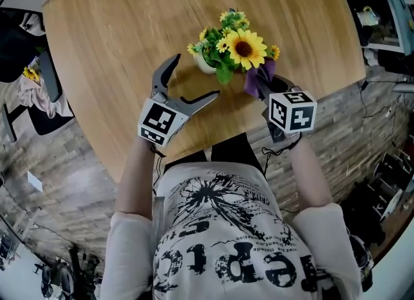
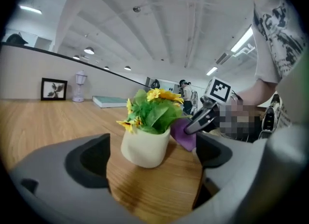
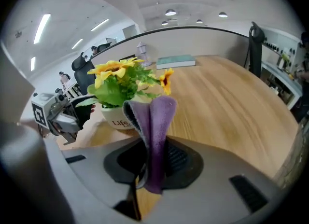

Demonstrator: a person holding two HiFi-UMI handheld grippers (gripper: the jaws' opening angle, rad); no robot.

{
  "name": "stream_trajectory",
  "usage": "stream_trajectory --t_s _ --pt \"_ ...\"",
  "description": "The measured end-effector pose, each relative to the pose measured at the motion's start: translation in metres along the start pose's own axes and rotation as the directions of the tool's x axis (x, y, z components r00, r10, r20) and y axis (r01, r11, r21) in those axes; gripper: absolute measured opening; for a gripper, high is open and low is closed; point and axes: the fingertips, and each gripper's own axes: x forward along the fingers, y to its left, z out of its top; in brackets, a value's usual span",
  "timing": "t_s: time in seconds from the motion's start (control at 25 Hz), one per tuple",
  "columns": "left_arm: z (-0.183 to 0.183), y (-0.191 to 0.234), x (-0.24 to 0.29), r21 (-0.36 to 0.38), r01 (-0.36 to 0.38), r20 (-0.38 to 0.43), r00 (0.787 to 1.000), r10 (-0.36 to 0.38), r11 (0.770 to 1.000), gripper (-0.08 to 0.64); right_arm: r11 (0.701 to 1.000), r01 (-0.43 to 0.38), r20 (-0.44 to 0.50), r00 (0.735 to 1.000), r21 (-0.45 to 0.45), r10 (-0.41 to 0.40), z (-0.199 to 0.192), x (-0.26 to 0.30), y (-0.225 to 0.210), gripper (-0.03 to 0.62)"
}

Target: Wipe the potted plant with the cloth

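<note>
A small white pot [image 1: 206,64] of yellow sunflowers [image 1: 244,48] stands on the round wooden table [image 1: 110,33], near its front edge. My left gripper [image 1: 196,76] is open just left of the pot. In the left gripper view the pot [image 2: 144,147] stands a little ahead of the wide jaws, with nothing touching the pads. My right gripper [image 1: 275,86] is shut on a purple cloth [image 1: 259,77] beside the flowers on their right. In the right gripper view the cloth [image 3: 153,136] sticks up folded from the jaws, just short of the pot [image 3: 116,119].
A teal book [image 3: 176,62] lies on the far side of the table, with a framed picture [image 2: 54,89] and a small white lamp-like object [image 2: 79,86] behind it. A dark chair [image 1: 39,85] with clothes stands off the table's left edge.
</note>
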Motion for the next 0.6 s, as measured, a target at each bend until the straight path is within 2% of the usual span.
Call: stream_trajectory --t_s 0.16,0.6 --pt "-0.007 0.002 0.023 0.022 0.053 -0.050 0.997 -0.052 0.998 0.589 0.999 0.033 0.031 0.999 0.008 -0.034 0.011 0.004 -0.015 0.081" --pt "-0.022 0.019 0.072 0.097 0.053 -0.173 0.984 -0.036 0.994 0.589 0.992 0.117 0.118 0.985 0.054 -0.123 0.046 0.014 -0.056 0.081"
